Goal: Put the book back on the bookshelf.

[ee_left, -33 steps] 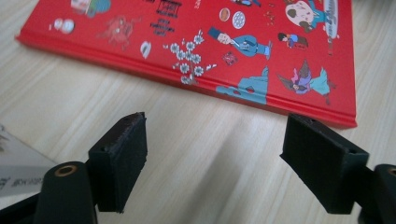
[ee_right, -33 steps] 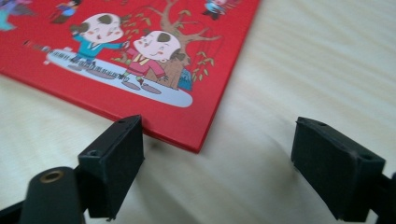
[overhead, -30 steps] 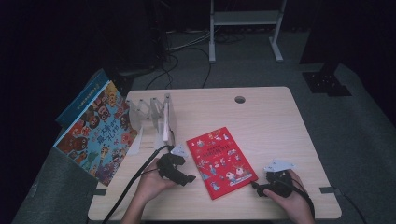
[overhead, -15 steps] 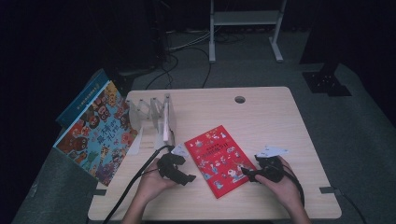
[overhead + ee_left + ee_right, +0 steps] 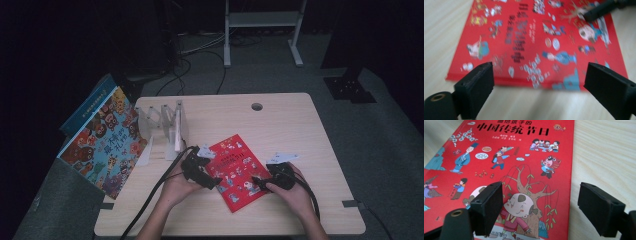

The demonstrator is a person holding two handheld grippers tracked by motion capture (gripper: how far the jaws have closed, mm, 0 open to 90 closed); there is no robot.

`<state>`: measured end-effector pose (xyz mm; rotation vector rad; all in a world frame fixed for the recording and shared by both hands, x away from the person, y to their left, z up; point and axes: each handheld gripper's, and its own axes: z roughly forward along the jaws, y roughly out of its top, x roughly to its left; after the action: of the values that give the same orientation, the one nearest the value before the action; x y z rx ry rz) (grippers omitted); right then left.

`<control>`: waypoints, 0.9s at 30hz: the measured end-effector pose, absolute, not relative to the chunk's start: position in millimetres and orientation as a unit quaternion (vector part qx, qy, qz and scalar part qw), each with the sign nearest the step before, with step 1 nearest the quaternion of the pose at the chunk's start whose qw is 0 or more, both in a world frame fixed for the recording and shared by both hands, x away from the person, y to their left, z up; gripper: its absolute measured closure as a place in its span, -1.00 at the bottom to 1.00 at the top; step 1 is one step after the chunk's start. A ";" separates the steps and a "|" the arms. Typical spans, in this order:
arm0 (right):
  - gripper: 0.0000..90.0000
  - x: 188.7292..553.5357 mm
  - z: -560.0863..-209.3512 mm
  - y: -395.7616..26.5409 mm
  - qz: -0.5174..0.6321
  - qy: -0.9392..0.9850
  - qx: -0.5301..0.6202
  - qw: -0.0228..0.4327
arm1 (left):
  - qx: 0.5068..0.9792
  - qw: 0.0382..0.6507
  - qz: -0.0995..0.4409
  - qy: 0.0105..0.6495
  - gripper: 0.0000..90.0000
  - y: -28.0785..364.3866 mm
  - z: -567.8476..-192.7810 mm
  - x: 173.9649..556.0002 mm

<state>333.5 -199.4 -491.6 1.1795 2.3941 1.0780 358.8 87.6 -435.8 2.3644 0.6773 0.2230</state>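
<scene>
Left tongs (image 5: 212, 181) opening wide at red book (image 5: 235, 170) edge; right tongs (image 5: 257, 182) wide, straddling opposite edge.

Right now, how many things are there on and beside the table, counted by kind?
Books: 3 (red book flat on the table, colourful picture book and blue book leaning at its left edge)
Clear book stands: 1 (rack)
Grippers: 2 (left gripper, right gripper)
Total: 6

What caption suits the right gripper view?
Open right gripper straddles the edge of a red book lying flat on the table.
</scene>
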 end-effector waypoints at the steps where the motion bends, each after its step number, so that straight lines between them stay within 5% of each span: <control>1: -0.59 333.8 -491.9 -199.4 0.372 0.824 0.407 0.130 | 0.903 0.330 0.084 0.262 -0.83 85.1 -435.8 361.5; 27: -0.61 333.8 -493.2 -201.0 0.376 0.827 0.398 0.126 | 0.889 0.287 0.089 0.345 -0.97 67.4 -474.9 442.0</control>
<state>333.8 -201.0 -493.2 1.1587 2.4083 1.0958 442.0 67.4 -474.9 2.3762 0.9214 0.2381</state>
